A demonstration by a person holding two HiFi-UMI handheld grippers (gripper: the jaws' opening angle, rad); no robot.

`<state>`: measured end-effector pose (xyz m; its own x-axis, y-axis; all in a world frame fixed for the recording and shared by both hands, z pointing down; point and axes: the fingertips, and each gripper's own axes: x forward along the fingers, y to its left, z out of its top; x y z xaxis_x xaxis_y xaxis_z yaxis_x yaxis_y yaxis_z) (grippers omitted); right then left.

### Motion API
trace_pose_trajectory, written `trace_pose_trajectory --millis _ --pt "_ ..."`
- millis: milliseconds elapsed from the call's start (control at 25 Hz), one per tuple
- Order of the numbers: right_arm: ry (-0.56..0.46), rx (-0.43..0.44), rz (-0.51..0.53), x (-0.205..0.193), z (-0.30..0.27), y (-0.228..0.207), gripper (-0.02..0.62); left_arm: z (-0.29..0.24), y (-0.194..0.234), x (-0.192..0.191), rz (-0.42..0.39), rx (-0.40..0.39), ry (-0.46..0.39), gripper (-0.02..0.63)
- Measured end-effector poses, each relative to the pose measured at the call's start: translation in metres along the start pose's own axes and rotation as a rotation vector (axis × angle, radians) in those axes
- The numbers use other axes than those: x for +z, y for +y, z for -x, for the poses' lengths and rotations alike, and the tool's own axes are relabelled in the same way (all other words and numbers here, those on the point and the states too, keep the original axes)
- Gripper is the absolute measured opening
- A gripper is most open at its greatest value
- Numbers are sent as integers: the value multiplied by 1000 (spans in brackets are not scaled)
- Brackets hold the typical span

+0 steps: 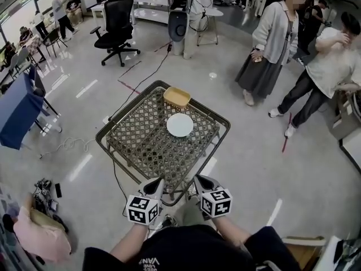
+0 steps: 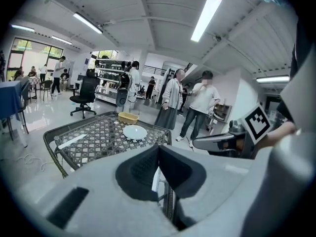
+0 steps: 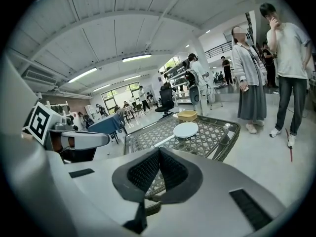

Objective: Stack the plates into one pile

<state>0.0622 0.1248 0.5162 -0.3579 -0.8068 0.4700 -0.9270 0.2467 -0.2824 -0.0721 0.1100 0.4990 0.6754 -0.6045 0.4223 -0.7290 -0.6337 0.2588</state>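
A white plate (image 1: pixel 180 125) lies on the lattice-topped table (image 1: pixel 141 145), toward its far side, and a yellow dish (image 1: pixel 177 96) sits at the table's far corner. Both show small in the left gripper view as the white plate (image 2: pixel 135 132) and the yellow dish (image 2: pixel 128 117), and in the right gripper view as the white plate (image 3: pixel 185 129) and the yellow dish (image 3: pixel 187 115). My left gripper (image 1: pixel 157 186) and right gripper (image 1: pixel 201 183) hover side by side at the table's near corner, well short of the plates. Each is shut with nothing between its pads.
Two people stand on the floor at the far right (image 1: pixel 271 44), beyond the table. A black office chair (image 1: pixel 117 30) and desks stand at the back left. A blue-covered table (image 1: pixel 17 109) is at the left. Cables run across the floor (image 1: pixel 141 78).
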Motion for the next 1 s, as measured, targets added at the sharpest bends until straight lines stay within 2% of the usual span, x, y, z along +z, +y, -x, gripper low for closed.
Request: trace_pose_trajectory --millis 400,680,1000 --pt "-2 -22 33 -23 35 9 0 38 -13 -20 -19 22 -15 20" --pt "-51 -68 78 -16 47 10 0 52 -12 -13 -45 48 -65 20" --pt "-90 -73 65 -7 54 4 0 52 -16 -6 -54 65 -106 20"
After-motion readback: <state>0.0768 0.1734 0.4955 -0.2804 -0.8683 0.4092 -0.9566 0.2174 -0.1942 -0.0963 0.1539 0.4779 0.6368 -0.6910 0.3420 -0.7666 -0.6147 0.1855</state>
